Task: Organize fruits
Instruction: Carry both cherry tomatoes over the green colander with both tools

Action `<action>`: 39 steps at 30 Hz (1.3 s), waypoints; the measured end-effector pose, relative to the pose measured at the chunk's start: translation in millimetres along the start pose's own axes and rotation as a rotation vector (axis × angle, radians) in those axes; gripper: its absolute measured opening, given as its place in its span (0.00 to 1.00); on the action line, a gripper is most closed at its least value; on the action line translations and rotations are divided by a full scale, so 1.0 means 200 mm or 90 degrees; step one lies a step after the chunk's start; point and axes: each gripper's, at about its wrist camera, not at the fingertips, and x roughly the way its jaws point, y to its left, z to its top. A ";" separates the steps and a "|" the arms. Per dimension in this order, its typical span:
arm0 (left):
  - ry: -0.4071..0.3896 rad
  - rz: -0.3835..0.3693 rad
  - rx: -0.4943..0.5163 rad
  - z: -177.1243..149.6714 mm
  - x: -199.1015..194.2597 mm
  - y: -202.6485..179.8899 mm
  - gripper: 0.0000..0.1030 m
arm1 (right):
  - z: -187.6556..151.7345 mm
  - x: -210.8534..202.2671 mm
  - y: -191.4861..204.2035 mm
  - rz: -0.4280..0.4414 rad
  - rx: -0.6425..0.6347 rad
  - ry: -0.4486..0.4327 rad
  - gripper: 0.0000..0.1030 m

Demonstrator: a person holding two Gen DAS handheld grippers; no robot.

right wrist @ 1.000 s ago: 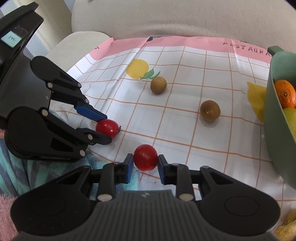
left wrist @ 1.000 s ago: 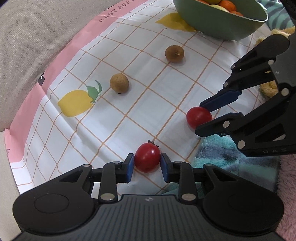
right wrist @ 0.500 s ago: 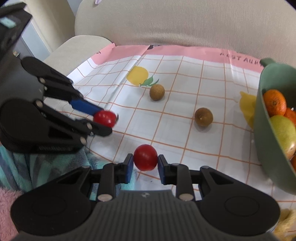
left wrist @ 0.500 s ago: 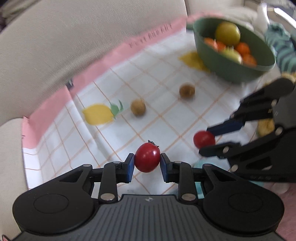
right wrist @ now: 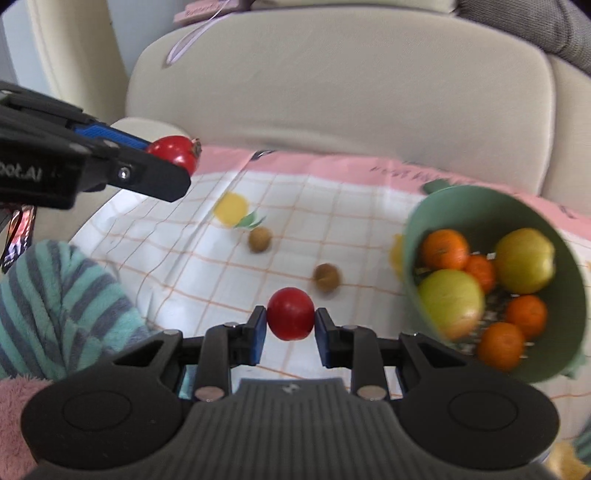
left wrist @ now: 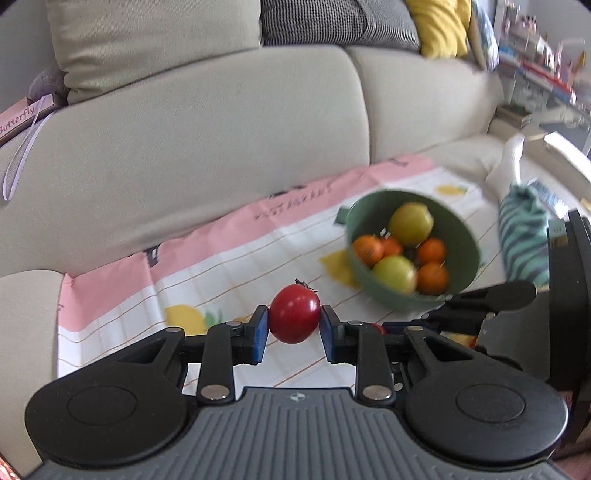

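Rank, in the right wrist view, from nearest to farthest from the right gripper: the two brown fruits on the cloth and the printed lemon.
From the right gripper:
1. Brown fruit, just beyond its tips, slightly right.
2. Second brown fruit, farther up, slightly left.
3. Printed lemon, farthest, upper left on the cloth.

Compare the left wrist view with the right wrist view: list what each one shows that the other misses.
Only the left wrist view: the yellow cushion and checked cushion on the sofa back, and a white sock.

Only the right wrist view: two brown fruits loose on the cloth.

Both: the green bowl of fruit, the checked cloth, and each gripper shut on a red tomato.
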 end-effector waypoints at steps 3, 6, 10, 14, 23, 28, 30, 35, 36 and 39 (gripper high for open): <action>-0.015 -0.015 -0.021 0.01 0.00 -0.05 0.32 | 0.00 -0.09 -0.04 -0.013 0.012 -0.023 0.24; -0.021 -0.030 -0.041 0.01 0.01 -0.09 0.32 | 0.00 -0.17 -0.07 -0.029 0.013 -0.046 0.24; -0.022 -0.056 -0.063 0.03 0.05 -0.14 0.32 | 0.01 -0.24 -0.13 -0.049 0.018 -0.064 0.24; -0.014 -0.072 -0.075 0.06 0.10 -0.19 0.32 | 0.02 -0.28 -0.21 -0.082 0.038 -0.074 0.24; 0.015 -0.105 -0.085 0.12 0.25 -0.27 0.32 | 0.01 -0.27 -0.40 -0.149 0.094 -0.070 0.24; 0.050 -0.150 -0.101 0.14 0.35 -0.26 0.32 | 0.00 -0.22 -0.48 -0.140 0.094 -0.042 0.24; 0.065 -0.158 -0.096 0.16 0.39 -0.27 0.32 | 0.00 -0.21 -0.51 -0.134 0.098 -0.032 0.24; 0.094 -0.187 -0.096 0.19 0.50 -0.31 0.32 | 0.00 -0.16 -0.56 -0.138 0.101 -0.013 0.24; 0.097 -0.192 -0.093 0.20 0.52 -0.32 0.32 | -0.01 -0.16 -0.58 -0.138 0.106 -0.010 0.24; 0.112 -0.206 -0.088 0.22 0.57 -0.36 0.32 | -0.02 -0.14 -0.63 -0.142 0.121 -0.001 0.24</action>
